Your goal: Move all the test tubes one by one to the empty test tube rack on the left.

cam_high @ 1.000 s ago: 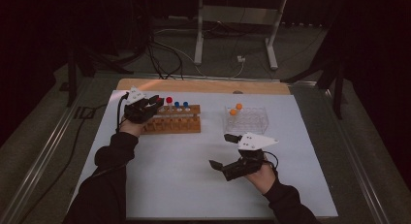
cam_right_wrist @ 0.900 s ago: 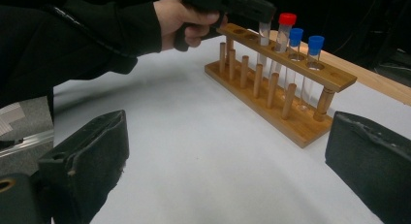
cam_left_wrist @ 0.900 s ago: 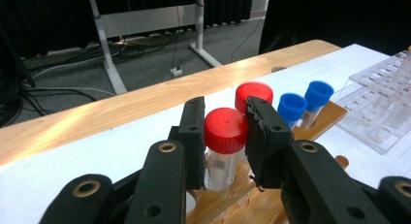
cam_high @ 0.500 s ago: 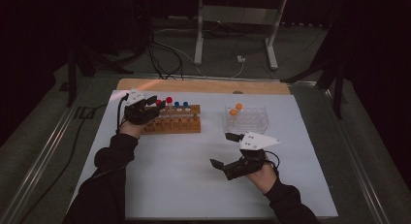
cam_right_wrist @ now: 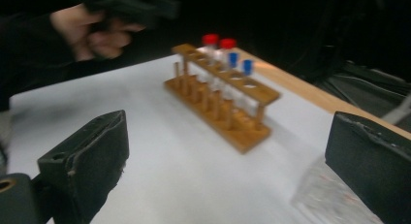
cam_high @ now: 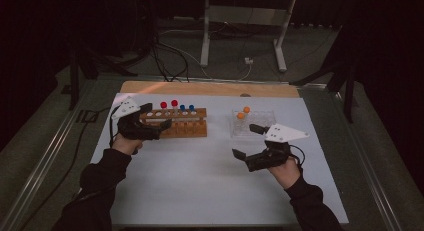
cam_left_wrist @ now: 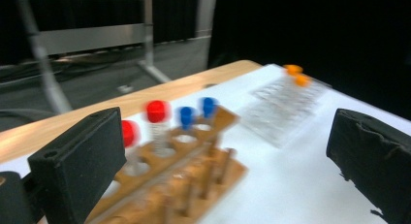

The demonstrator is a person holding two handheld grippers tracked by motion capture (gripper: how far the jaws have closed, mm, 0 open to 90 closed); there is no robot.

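The left gripper (cam_high: 156, 116) hangs at the wooden rack's (cam_high: 187, 129) left end, jaws just opened wide, empty. A careless sweep could topple the red-capped tubes (cam_high: 168, 105) standing there. The right gripper (cam_high: 248, 140), jaws apart and empty, could nudge the clear rack (cam_high: 252, 125).

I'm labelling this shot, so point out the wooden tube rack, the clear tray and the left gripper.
wooden tube rack (cam_high: 186, 126), high view, front rail.
clear tray (cam_high: 256, 127), high view, middle.
left gripper (cam_high: 159, 116), high view, between fingertips.

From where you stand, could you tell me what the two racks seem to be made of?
The brown rack looks like wood: matt, warm brown, with dowel posts. The clear rack looks like see-through plastic, glossy, with a grid of cells, though glass cannot be ruled out.
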